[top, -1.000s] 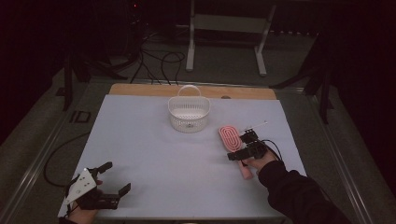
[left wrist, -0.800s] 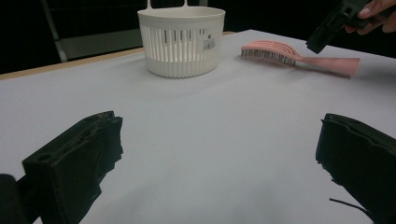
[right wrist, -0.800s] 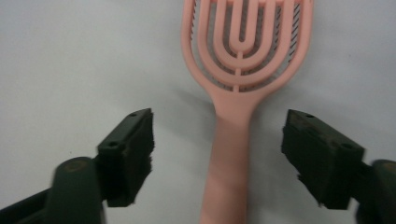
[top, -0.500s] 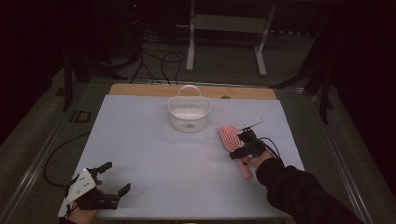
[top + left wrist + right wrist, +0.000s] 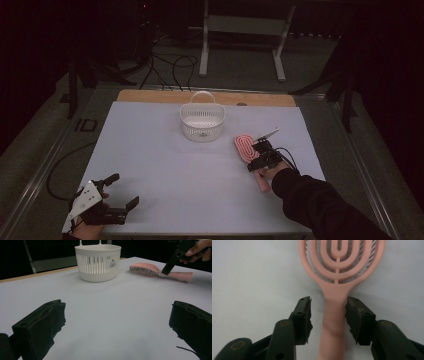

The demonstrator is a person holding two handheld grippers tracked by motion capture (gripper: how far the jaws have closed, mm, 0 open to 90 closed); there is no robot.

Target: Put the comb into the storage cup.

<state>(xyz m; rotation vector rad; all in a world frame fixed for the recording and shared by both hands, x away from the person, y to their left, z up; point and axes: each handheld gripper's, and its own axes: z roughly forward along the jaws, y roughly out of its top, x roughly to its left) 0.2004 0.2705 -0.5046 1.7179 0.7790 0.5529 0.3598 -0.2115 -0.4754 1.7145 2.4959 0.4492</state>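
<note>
Here, from the high view, my right gripper sits low over the pink hairbrush, which lies flat on the white table, its oval head pointing toward the white basket and its handle running back under my right hand. The basket stands upright, apart from the brush, near the far edge. My left gripper rests at the near left corner, well apart from both.

In the left gripper view, my two jaws stand wide apart with only bare table between them. Beyond them I see the basket and, to its right, the hairbrush lying bristles down, with a jaw of my other gripper coming down onto the start of its handle.

In the right gripper view, my jaws straddle the handle of the hairbrush just below the head. They have just been closing, with the handle between them. The right pad is at the handle's edge; on the left a strip of table shows between pad and handle, so I am not yet clamping it.
</note>
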